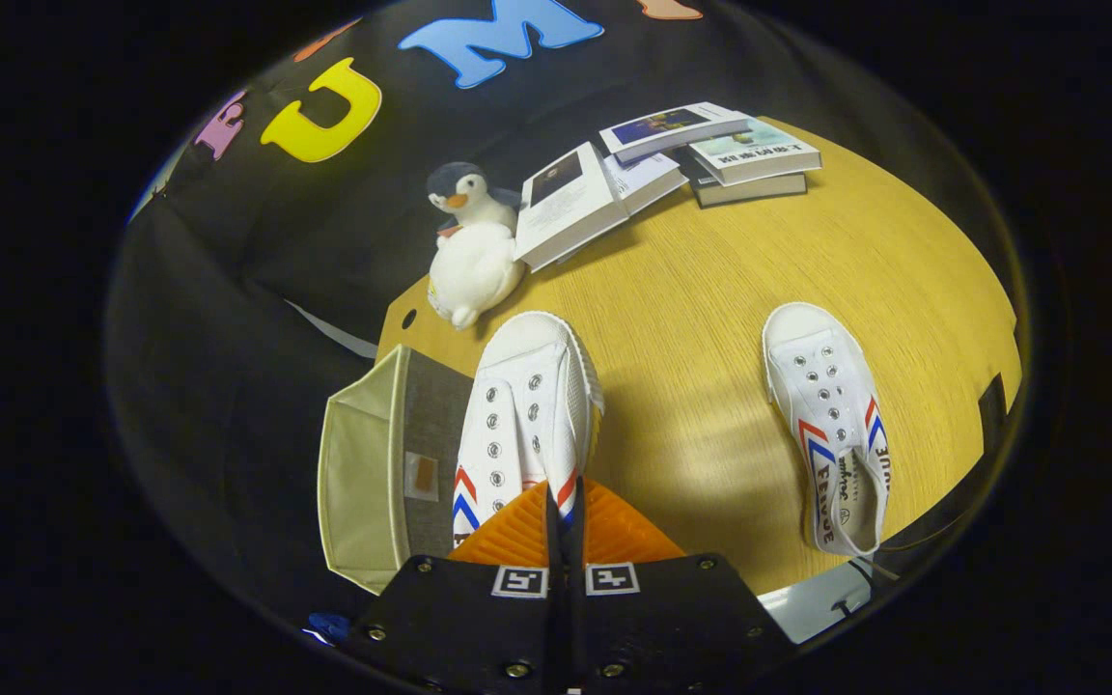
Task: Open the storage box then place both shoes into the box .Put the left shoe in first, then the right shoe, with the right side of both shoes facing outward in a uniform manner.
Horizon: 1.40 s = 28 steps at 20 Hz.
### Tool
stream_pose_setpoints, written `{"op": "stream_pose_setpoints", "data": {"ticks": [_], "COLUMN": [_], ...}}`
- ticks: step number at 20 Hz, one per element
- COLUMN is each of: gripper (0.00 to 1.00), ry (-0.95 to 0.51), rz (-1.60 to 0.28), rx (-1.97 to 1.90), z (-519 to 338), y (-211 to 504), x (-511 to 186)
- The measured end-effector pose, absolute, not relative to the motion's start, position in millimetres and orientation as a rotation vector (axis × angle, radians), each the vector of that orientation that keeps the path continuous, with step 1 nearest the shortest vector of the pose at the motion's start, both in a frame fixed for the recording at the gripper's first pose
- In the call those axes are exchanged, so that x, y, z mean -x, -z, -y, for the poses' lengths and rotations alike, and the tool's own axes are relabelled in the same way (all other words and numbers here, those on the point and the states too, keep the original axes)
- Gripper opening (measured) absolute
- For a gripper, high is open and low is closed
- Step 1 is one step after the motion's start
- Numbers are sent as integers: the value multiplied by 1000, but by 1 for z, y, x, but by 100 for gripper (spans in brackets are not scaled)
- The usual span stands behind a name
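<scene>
My tool [559, 516] is clamped on the heel collar of one shoe [525, 415], lifted beside the open box [373, 473] at the counter [701, 290] edge; light, floppy canvas, so I'd grip the stiffer heel.

Heel of the held shoe [527, 415] hidden behind the orange fingers [508, 536], storage box [377, 473] interior unseen, book [570, 203] covers unreadable

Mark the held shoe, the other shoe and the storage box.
held shoe [527, 405]: gripper view, laced upper, ahead of the tool [564, 512] shut on its heel.
other shoe [826, 396]: gripper view, eyelet panel.
storage box [355, 473]: gripper view, cream lid.
</scene>
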State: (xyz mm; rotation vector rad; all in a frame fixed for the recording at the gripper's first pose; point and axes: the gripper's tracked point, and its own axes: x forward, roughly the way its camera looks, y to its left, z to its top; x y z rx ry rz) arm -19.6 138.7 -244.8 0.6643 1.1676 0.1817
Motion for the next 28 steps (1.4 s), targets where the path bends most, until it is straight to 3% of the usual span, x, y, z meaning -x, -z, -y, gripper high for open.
{"op": "stream_pose_setpoints", "data": {"ticks": [12, 28], "gripper": [0, 0], "ry": [-290, -355], "rz": [-1110, -1166], "rx": [-674, -590], "z": [-209, -320], "y": [185, 202], "x": [-8, 1]}}
